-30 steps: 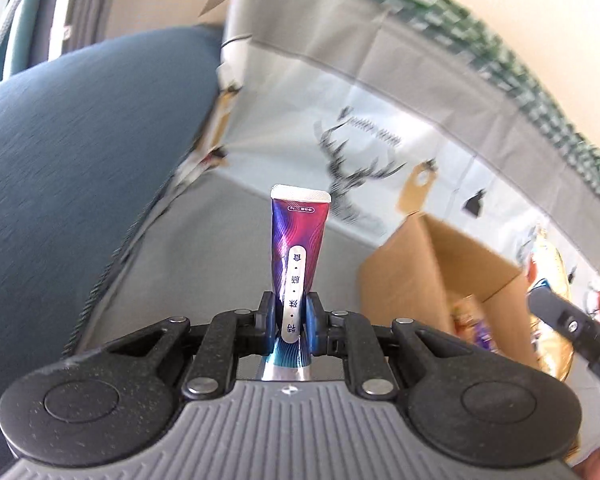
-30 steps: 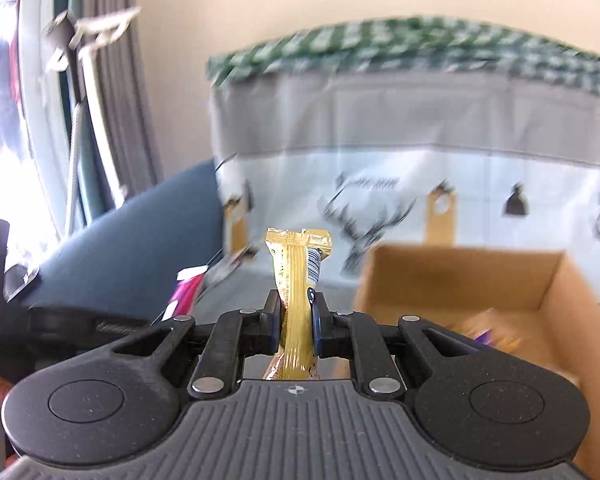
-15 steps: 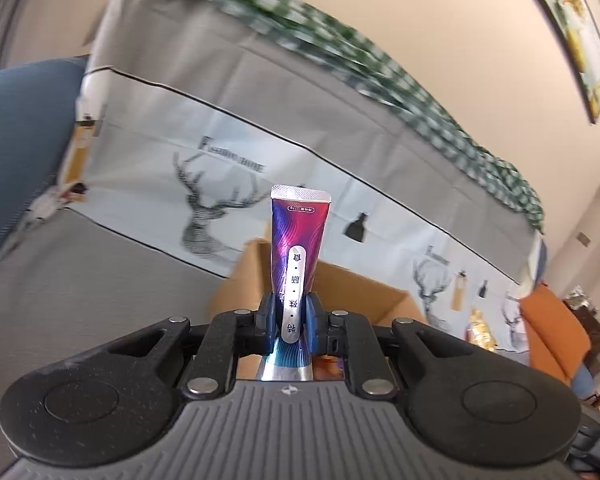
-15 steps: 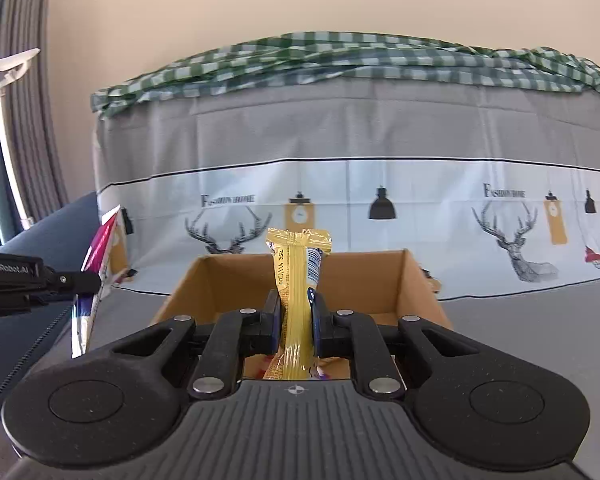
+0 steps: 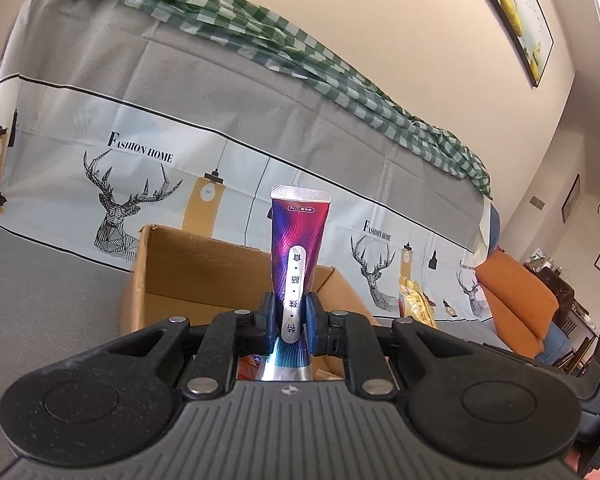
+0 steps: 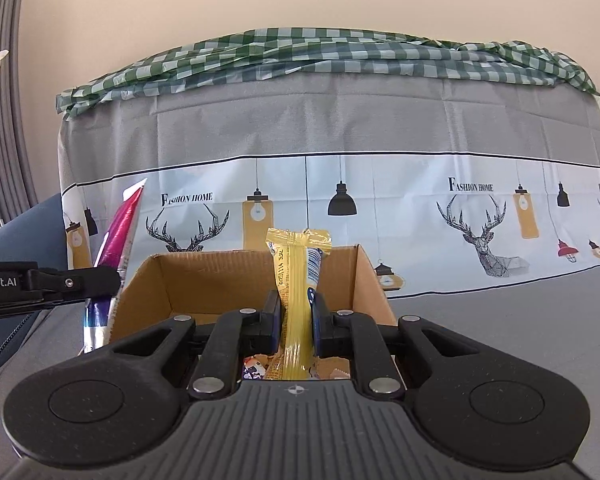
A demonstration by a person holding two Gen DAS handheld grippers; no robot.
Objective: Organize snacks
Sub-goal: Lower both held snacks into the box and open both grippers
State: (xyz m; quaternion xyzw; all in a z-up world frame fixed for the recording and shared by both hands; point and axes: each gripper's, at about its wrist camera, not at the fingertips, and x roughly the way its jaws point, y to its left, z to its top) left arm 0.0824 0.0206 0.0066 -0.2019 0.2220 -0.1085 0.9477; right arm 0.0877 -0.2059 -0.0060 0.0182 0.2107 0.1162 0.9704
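Both fingers of our left gripper pinch a purple snack packet; our right gripper clamps a yellow snack packet before the cardboard box.

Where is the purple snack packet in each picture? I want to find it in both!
Left wrist view: the purple snack packet stands upright in the middle, pinched by the left gripper.
Right wrist view: the same packet is at the left edge, tilted, held by the left gripper that reaches in from the side.
Shared landmark: the open cardboard box, just behind or beside the packet in both views.
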